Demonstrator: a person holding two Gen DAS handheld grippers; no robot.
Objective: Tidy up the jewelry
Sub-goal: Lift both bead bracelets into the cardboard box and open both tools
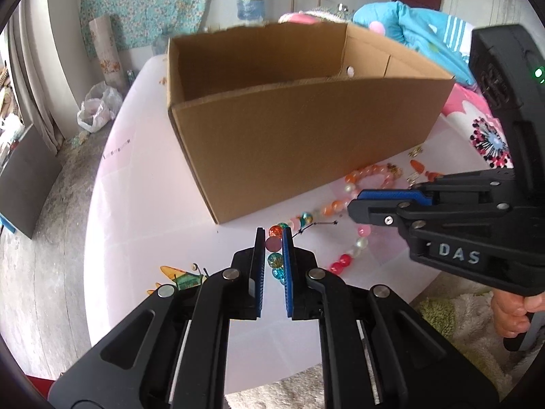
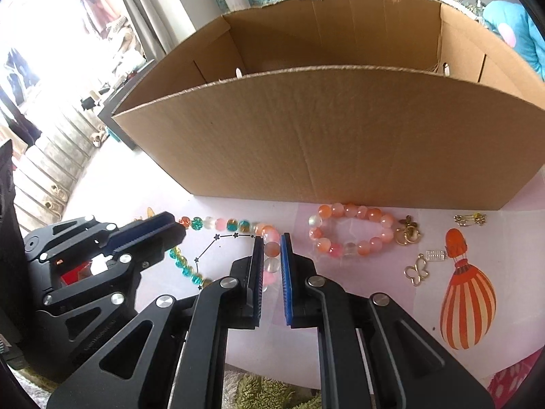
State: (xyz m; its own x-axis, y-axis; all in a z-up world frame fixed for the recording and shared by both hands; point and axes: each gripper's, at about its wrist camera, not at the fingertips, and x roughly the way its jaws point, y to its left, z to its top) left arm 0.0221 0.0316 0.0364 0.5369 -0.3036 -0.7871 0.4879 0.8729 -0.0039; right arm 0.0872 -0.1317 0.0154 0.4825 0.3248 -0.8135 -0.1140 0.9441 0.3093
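Note:
A long bead necklace [image 1: 344,262] of teal, orange, pink and clear beads lies on the white table in front of a cardboard box [image 1: 293,136]. My left gripper [image 1: 274,238] is shut on its beads at the left end. My right gripper [image 2: 271,245] is shut on the same necklace's [image 2: 218,223] orange and pink beads at the other end; it also shows in the left wrist view [image 1: 354,208]. The left gripper appears in the right wrist view [image 2: 177,230]. A peach bead bracelet [image 2: 351,231] with a gold clasp lies by the box [image 2: 327,136].
A gold butterfly charm [image 2: 417,272], a small clear charm [image 2: 436,255] and a gold pin [image 2: 470,218] lie to the right. A balloon print [image 2: 465,303] marks the table. A green shaggy rug [image 1: 442,317] is below the table's edge. Bedding [image 1: 425,30] is behind the box.

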